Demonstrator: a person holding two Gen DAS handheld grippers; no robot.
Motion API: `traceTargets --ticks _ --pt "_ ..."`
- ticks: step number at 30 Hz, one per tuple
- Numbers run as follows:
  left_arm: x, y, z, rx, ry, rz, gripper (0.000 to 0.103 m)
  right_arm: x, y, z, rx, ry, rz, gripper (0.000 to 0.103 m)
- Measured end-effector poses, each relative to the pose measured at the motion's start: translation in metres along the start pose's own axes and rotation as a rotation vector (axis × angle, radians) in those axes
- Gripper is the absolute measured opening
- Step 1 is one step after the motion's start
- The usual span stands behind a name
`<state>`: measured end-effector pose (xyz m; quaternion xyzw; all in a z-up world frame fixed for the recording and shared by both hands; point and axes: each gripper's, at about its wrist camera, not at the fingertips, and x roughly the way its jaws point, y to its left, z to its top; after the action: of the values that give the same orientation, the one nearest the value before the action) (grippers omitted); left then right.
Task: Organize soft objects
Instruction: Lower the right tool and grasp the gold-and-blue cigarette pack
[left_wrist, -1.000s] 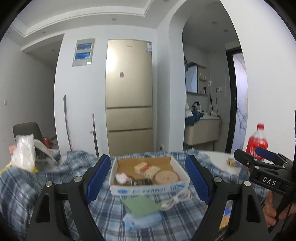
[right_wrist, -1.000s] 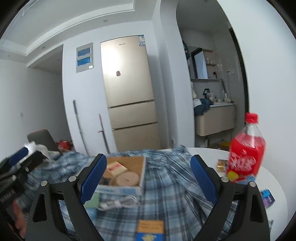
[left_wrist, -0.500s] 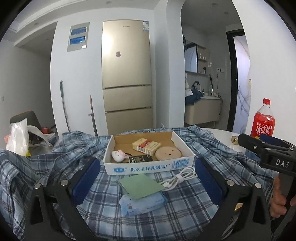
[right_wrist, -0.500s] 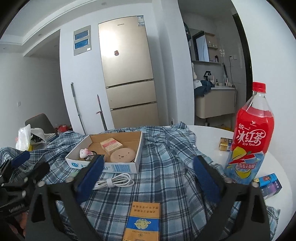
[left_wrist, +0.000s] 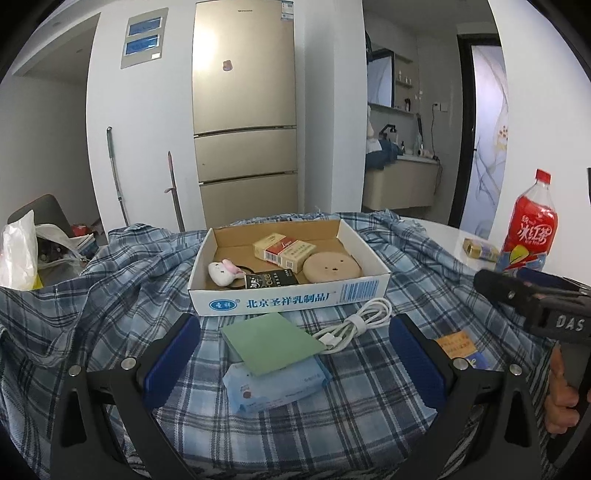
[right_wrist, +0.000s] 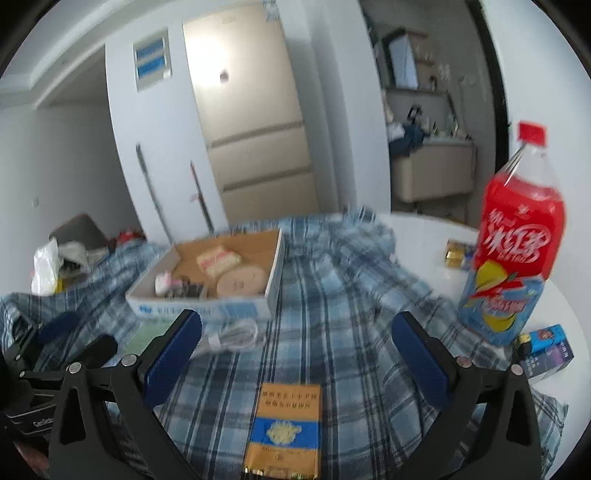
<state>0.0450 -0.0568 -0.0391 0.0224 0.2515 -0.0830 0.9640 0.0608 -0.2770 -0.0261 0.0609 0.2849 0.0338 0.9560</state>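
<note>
A blue plaid shirt (left_wrist: 110, 306) (right_wrist: 332, 314) is spread over a round white table. On it stands a shallow cardboard box (left_wrist: 288, 301) (right_wrist: 207, 308) holding a small white plush bunny (left_wrist: 221, 273), a cigarette pack, a dark pack and a round tan disc. In front of the box lie a green pad (left_wrist: 273, 341), a blue tissue pack (left_wrist: 277, 386) and a coiled white cable (left_wrist: 354, 325). My left gripper (left_wrist: 293, 363) hovers open above the tissue pack, nothing between its fingers. My right gripper (right_wrist: 295, 360) is open over the shirt, above an orange-and-blue packet (right_wrist: 284, 428).
A red drink bottle (right_wrist: 513, 236) (left_wrist: 528, 229) stands on the bare white table (right_wrist: 424, 236) at the right, with a gold pack (right_wrist: 458, 253) and a small blue box (right_wrist: 546, 345) beside it. A refrigerator, a chair with bags (left_wrist: 22, 251) and a sink counter stand beyond.
Both grippers tipped downward and moved closer to the table, so the box, the shirt and the items now fill the views. The jaws of both spread wider.
</note>
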Motion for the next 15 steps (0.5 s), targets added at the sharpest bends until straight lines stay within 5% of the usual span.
traceTargets --ticks 6,11,15 --pt "0.006 0.003 -0.001 -0.016 0.033 0.012 0.103 0.021 -0.001 -0.007 0.0 0.146 -0.014 0.099" --pt "0.004 0.009 -0.001 -0.044 0.028 0.013 0.103 0.045 -0.004 -0.023 0.012 0.327 0.046 0.08" --pt "0.004 0.007 0.0 -0.034 0.029 0.022 0.103 0.05 -0.001 -0.029 -0.005 0.369 0.046 0.077"
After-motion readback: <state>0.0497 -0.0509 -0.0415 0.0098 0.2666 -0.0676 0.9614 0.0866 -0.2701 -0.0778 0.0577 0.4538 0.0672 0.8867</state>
